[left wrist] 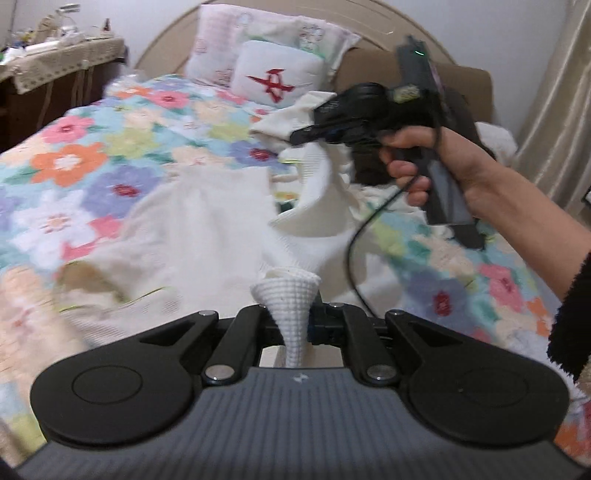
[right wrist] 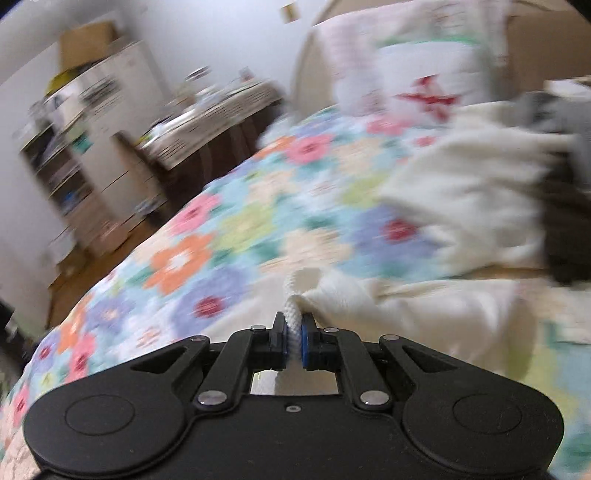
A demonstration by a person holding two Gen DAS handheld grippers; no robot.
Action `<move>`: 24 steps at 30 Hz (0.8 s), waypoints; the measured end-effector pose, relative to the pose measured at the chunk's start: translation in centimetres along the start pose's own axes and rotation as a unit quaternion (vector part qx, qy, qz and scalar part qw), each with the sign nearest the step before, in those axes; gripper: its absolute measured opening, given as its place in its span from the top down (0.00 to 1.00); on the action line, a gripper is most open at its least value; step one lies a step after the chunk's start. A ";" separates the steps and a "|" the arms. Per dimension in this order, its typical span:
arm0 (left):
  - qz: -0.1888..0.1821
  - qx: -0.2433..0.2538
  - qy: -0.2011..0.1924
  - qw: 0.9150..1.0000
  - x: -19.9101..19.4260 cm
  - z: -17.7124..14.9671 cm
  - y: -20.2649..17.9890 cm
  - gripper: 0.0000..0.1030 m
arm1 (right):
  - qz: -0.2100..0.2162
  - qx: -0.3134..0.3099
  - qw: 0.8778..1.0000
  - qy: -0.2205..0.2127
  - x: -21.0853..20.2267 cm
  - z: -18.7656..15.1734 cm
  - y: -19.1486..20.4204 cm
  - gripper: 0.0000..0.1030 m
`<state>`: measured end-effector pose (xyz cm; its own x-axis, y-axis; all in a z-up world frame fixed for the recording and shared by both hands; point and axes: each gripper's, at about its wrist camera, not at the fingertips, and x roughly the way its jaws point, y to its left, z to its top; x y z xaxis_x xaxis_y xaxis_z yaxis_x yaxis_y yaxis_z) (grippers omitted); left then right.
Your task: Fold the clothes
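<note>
A white knit garment (left wrist: 199, 221) lies spread on the flowered bedspread (left wrist: 110, 147). My left gripper (left wrist: 290, 314) is shut on a bunched edge of it, which sticks up between the jaws. My right gripper (right wrist: 294, 338) is shut on another edge of the white garment (right wrist: 424, 306), pinched between its blue pads. In the left wrist view the right gripper (left wrist: 306, 134) is held above the bed in a bare hand, lifting a fold of the garment. The right wrist view is motion-blurred.
Pillows (left wrist: 277, 74) rest against the beige headboard (left wrist: 369, 22). More white cloth and a dark item (right wrist: 565, 229) lie at the right of the bed. A cluttered side table (left wrist: 55, 62) stands left of the bed, shelves (right wrist: 92, 147) beyond. A curtain (left wrist: 554, 110) hangs right.
</note>
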<state>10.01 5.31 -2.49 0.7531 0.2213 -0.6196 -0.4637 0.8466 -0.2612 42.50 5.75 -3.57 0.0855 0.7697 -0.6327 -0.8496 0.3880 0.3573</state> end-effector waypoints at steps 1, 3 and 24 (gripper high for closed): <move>0.011 0.002 0.011 1.000 0.2 -0.7 0.6 0.95 | 0.002 0.000 1.000 0.011 1.2 -0.3 1.1 0.89; 0.021 -0.010 0.032 0.999 1.4 -1.9 1.9 0.95 | -0.011 0.019 0.999 0.045 3.6 -1.5 2.3 0.79; -0.028 -0.049 0.099 0.993 3.9 -5.1 6.1 0.92 | -0.180 0.114 0.975 0.061 -19.6 -26.0 5.1 0.48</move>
<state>7.70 8.91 -10.24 0.6767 0.0682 -0.7331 -0.4750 0.8012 -0.3639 22.94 -20.51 -7.18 0.2830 0.5016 -0.8175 -0.6370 0.7355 0.2307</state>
